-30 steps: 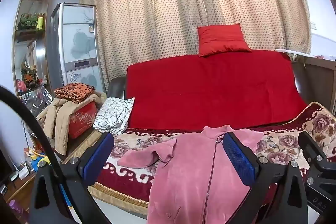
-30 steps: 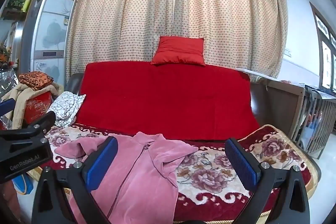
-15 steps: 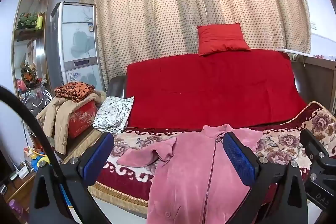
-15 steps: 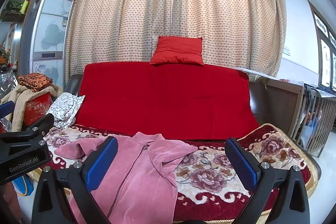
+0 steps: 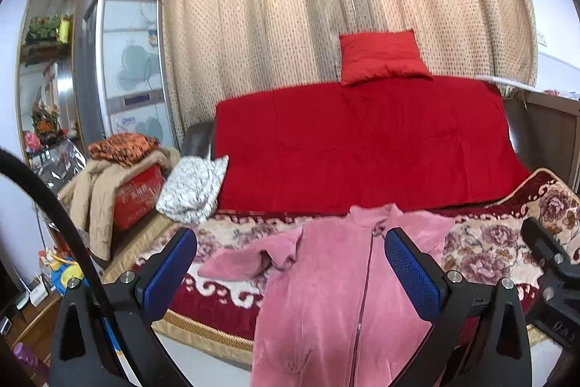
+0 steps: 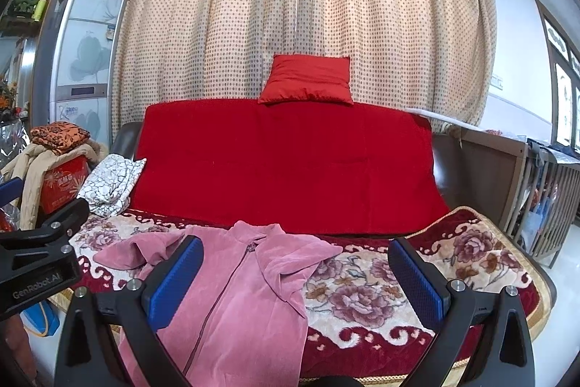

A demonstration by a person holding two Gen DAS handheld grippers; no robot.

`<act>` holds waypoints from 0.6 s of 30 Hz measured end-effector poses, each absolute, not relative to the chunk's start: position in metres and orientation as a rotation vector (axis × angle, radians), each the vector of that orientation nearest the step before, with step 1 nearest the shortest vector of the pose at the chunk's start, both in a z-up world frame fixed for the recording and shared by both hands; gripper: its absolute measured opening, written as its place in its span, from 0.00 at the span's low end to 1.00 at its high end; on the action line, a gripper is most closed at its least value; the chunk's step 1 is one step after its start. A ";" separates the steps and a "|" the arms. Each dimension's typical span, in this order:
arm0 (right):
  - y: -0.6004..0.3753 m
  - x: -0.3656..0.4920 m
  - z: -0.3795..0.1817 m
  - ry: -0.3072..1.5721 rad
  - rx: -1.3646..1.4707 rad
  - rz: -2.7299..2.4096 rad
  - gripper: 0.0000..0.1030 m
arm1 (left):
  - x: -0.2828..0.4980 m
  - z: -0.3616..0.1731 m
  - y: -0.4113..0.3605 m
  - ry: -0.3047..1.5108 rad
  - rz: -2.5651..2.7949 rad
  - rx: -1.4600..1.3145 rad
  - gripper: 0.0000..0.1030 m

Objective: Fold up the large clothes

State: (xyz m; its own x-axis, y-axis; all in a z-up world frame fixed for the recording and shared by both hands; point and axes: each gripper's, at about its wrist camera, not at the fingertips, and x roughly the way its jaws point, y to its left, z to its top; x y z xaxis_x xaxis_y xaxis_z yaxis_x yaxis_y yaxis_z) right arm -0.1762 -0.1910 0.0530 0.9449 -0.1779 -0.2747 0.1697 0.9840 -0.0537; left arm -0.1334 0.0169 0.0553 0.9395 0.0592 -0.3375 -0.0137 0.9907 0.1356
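Pink velvety zip-front jacket (image 6: 250, 292) spread face-up on my floral-blanketed sofa (image 6: 398, 282), hem spilling over the front edge.

The sofa gives a broad flat bed for folding; the jacket lies zipped, one sleeve crumpled out sideways. I hold my left hand-held gripper (image 5: 290, 274) and right hand-held gripper (image 6: 295, 282) above it, both spread wide and empty, probably lining up on the sleeves.

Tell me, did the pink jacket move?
No. The jacket lies spread on the sofa with its collar just below the red cover, as before.
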 end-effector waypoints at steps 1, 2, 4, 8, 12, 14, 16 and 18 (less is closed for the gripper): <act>-0.194 -0.172 0.049 0.297 -0.025 -0.180 1.00 | -0.125 0.047 0.017 0.380 0.029 0.132 1.00; -0.197 -0.168 0.046 0.312 -0.020 -0.180 1.00 | -0.119 0.042 0.017 0.399 0.022 0.131 1.00; -0.207 -0.158 0.036 0.353 0.001 -0.185 1.00 | -0.099 0.021 0.017 0.488 -0.010 0.129 1.00; -0.237 -0.129 0.009 0.459 0.050 -0.209 1.00 | -0.056 -0.029 0.021 0.673 -0.040 0.098 1.00; -0.279 -0.084 -0.028 0.533 0.098 -0.204 1.00 | -0.014 -0.082 0.031 0.817 0.018 0.079 1.00; -0.305 -0.060 -0.048 0.594 0.130 -0.182 1.00 | 0.004 -0.102 0.037 0.864 0.057 0.089 1.00; -0.323 -0.040 -0.066 0.645 0.223 -0.139 1.00 | 0.017 -0.114 0.042 0.894 0.075 0.093 1.00; -0.343 -0.015 -0.083 0.690 0.314 -0.071 1.00 | 0.028 -0.127 0.047 0.917 0.091 0.095 1.00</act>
State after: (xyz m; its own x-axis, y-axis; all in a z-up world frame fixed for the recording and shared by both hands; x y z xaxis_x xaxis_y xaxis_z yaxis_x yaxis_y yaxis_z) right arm -0.0153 -0.3430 -0.0825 0.7709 0.0390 -0.6358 0.1674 0.9506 0.2614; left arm 0.0280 0.0468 -0.1265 0.6052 0.1193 -0.7871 -0.0379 0.9919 0.1212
